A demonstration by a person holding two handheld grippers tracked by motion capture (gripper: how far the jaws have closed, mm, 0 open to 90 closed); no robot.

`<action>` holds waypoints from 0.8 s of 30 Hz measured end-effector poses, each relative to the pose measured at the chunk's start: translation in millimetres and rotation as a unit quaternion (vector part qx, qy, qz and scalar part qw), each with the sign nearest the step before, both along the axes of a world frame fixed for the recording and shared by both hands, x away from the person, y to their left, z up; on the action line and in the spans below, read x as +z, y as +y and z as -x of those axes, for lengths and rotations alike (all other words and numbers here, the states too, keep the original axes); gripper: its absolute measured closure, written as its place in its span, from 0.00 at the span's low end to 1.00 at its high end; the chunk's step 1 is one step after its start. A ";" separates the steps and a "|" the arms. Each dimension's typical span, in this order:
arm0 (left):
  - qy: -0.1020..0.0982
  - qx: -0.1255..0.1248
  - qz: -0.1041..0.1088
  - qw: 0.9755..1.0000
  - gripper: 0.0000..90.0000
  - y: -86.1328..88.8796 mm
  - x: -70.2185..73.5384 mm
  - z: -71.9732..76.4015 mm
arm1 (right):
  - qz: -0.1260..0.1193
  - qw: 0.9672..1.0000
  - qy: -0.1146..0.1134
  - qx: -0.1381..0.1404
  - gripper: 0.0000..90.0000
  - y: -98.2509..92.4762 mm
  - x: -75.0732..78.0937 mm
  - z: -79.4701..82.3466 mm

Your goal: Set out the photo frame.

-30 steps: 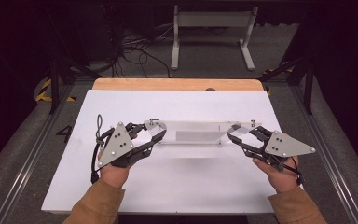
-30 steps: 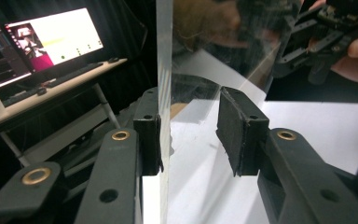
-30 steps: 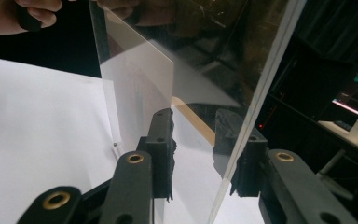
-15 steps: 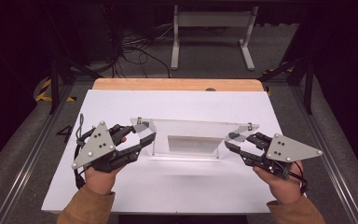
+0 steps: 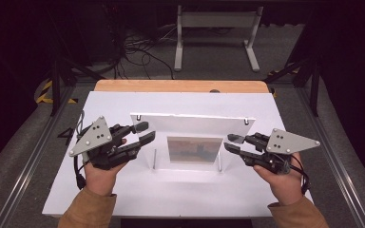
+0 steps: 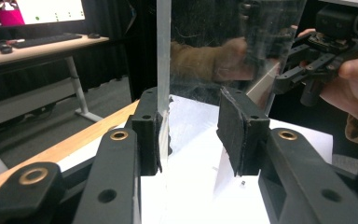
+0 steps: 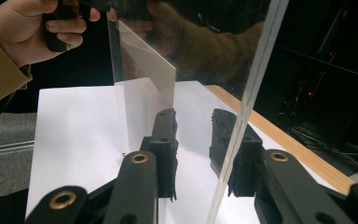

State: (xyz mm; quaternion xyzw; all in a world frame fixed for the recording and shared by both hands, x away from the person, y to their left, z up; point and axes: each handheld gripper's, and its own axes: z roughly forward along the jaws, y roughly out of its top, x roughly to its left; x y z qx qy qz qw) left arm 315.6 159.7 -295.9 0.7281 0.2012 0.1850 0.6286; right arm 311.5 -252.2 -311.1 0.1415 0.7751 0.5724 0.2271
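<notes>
The picture frame (image 5: 190,128) sits over the middle of the white surface (image 5: 123,102). It is made of clear plastic sheets joined by small metal posts, with a small picture (image 5: 195,149) in its lower half. It stands tilted, its top edge leaning toward 12 o'clock.

The left claw (image 5: 146,132) grips its 9 o'clock edge and the right claw (image 5: 230,142) its 3 o'clock edge. Both are partly closed and appear clamped across the frame's thickness. In the left gripper view one pad (image 6: 149,135) lies flat against a sheet edge.

The frame is probably light and stiff, but slick and easy to scratch or crack at a corner. Polished plastic can slide out of flat pads, so both side edges are the sensible hold, near mid-height and close to the posts where the sheets are braced. A firm, even squeeze and level hands should keep it from twisting.
</notes>
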 end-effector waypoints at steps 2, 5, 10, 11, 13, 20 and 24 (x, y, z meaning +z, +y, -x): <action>0.001 0.002 0.002 1.000 0.68 0.3 -0.8 -0.3 | -0.004 1.000 0.000 0.004 0.75 0.5 -0.4 -3.5; -0.001 0.007 0.004 1.000 0.68 -0.9 -1.0 -0.4 | -0.015 1.000 -0.004 0.005 0.74 -0.1 -2.5 -7.9; -0.009 0.017 0.014 1.000 0.67 -2.5 -3.9 -7.1 | -0.030 1.000 -0.007 -0.001 0.72 0.5 -5.5 -14.4; -0.010 0.020 0.014 1.000 0.67 -3.1 -4.0 -8.6 | -0.032 0.999 -0.008 -0.002 0.71 0.5 -6.0 -16.1; -0.011 0.025 0.016 1.000 0.67 -4.3 -4.3 -10.9 | -0.038 0.999 -0.011 -0.003 0.69 0.9 -7.1 -20.9; 0.008 0.038 0.025 0.999 0.49 -5.0 -10.9 -24.1 | -0.050 0.998 -0.031 -0.036 0.61 3.4 -17.2 -34.2; 0.015 0.043 0.027 0.999 0.43 -5.7 -14.4 -28.7 | -0.058 0.997 -0.023 -0.042 0.56 2.6 -20.6 -39.7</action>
